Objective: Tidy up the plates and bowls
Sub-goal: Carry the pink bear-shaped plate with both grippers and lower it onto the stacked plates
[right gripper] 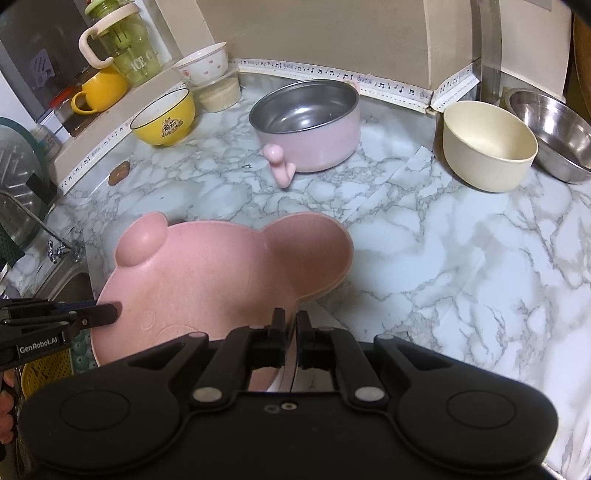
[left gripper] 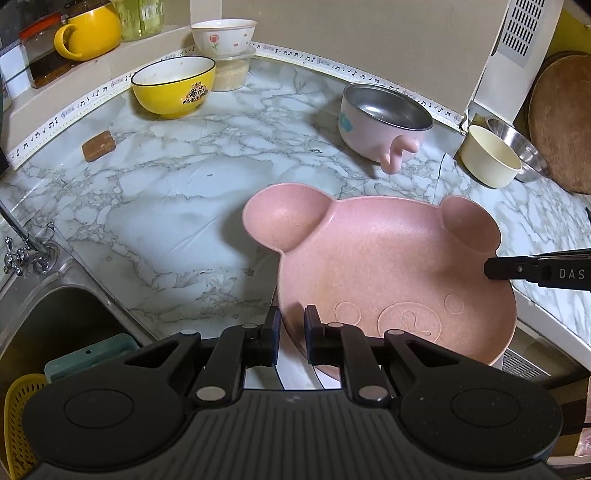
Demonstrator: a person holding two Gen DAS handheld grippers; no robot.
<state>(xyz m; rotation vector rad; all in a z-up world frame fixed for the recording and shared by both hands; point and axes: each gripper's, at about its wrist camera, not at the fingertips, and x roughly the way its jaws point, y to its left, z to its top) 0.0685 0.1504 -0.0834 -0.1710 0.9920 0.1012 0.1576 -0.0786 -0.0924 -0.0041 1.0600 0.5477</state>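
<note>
A pink bear-shaped plate [left gripper: 388,266] with two round ears is held above the marble counter [left gripper: 166,206]; a white plate edge shows beneath it. My left gripper [left gripper: 291,325] is shut on the plate's near rim. My right gripper [right gripper: 291,325] is shut on the plate's rim [right gripper: 221,273] below the right ear; its fingers [left gripper: 517,267] reach the plate from the right in the left wrist view. The left gripper's fingers [right gripper: 99,314] show at the plate's left edge in the right wrist view.
On the counter stand a yellow bowl [left gripper: 173,86], a white flowered bowl [left gripper: 223,35] on a lidded container, a pink steel-lined pot with handle [right gripper: 310,125], a cream bowl [right gripper: 487,146] and a steel bowl [right gripper: 554,133]. A sink [left gripper: 48,321] lies at left.
</note>
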